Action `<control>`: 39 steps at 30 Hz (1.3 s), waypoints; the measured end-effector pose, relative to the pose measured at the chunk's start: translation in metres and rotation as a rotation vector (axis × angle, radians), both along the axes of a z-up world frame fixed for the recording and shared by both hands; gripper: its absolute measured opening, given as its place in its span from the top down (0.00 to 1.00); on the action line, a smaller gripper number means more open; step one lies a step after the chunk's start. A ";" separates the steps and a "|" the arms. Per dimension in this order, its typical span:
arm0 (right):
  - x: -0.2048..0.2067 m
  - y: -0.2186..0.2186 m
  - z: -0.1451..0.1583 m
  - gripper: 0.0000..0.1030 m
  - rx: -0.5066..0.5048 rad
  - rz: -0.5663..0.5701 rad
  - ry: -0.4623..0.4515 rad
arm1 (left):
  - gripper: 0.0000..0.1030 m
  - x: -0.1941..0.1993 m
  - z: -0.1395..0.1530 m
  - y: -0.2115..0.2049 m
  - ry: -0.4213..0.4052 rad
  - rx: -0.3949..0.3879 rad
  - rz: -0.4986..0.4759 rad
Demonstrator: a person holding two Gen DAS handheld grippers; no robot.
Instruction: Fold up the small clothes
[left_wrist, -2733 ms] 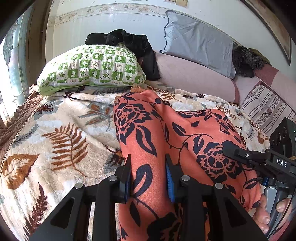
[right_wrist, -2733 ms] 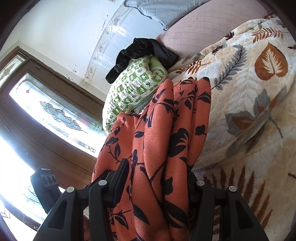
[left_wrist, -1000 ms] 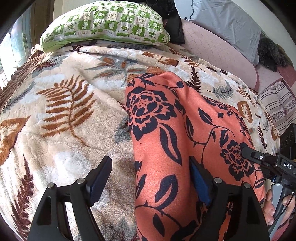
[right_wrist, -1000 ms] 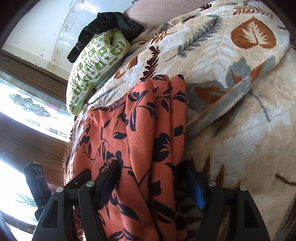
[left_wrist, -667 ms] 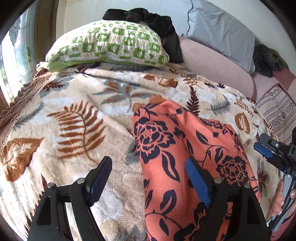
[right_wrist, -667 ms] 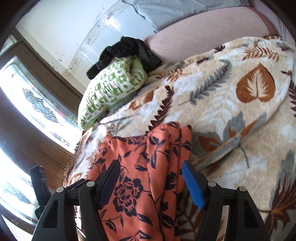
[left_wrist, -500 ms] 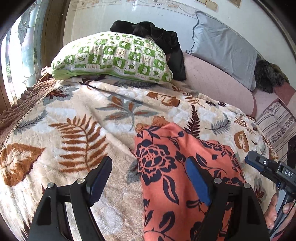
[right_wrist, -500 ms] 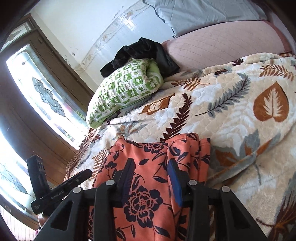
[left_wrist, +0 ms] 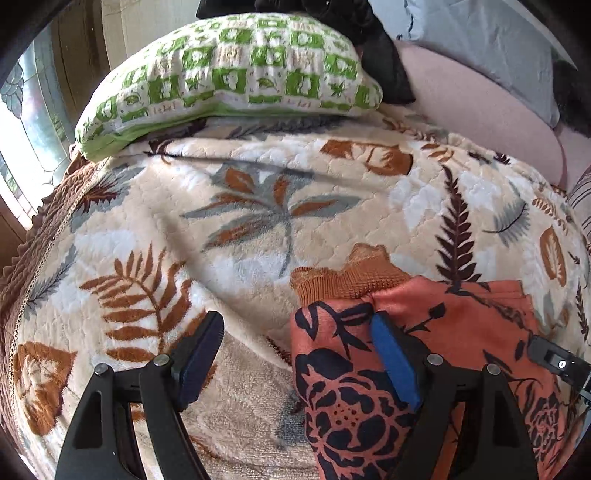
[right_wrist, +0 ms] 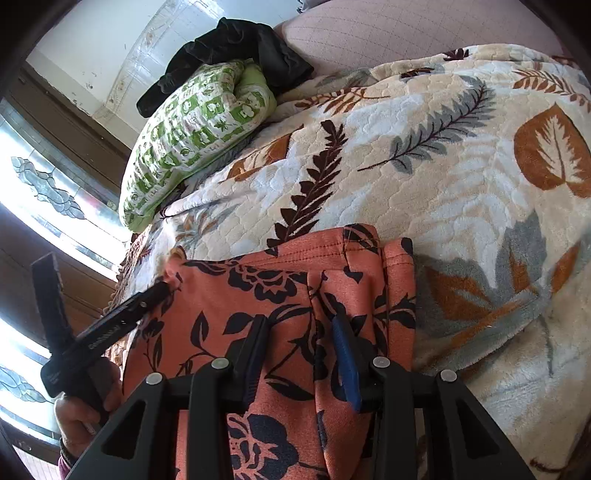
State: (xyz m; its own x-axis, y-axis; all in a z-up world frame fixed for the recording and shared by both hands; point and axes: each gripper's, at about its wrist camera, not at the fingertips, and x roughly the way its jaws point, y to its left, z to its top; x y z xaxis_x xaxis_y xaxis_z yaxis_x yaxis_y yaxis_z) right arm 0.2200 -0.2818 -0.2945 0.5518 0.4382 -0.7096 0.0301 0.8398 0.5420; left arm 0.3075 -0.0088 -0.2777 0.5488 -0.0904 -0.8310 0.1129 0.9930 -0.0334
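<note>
An orange garment with black flowers (left_wrist: 424, 354) lies flat on the leaf-print blanket (left_wrist: 258, 206), its ribbed waistband (left_wrist: 347, 284) at the far edge. My left gripper (left_wrist: 295, 354) is open, low over the garment's left edge, with the blue pad (left_wrist: 393, 363) on the cloth. In the right wrist view the garment (right_wrist: 288, 295) lies under my right gripper (right_wrist: 301, 354), whose jaws are partly closed over a fold without clearly pinching it. The left gripper's finger (right_wrist: 125, 314) shows at the garment's left corner.
A green checked pillow (left_wrist: 236, 77) and black clothes (left_wrist: 332, 14) lie at the bed's head. A grey pillow (left_wrist: 491, 48) rests on pink bedding (left_wrist: 480, 110). A glass door (right_wrist: 44, 192) stands to the left.
Both grippers let go of the garment after laying it down and opened. Both then dropped low over its near part, and the right jaws narrowed.
</note>
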 end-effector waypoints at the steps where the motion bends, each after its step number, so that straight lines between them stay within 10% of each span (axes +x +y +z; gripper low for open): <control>1: 0.000 -0.001 0.000 0.62 0.000 0.005 -0.001 | 0.19 0.001 -0.004 0.001 0.014 -0.013 0.006; 17: -0.073 0.014 0.056 0.60 -0.002 0.103 -0.132 | 0.19 -0.093 0.046 0.005 -0.120 -0.052 0.000; 23: -0.100 0.029 0.026 0.59 -0.078 0.128 0.008 | 0.18 -0.132 0.027 -0.006 -0.076 0.073 -0.047; 39: -0.166 0.058 0.008 0.59 -0.233 0.219 -0.026 | 0.15 -0.197 0.004 0.010 -0.061 0.124 -0.087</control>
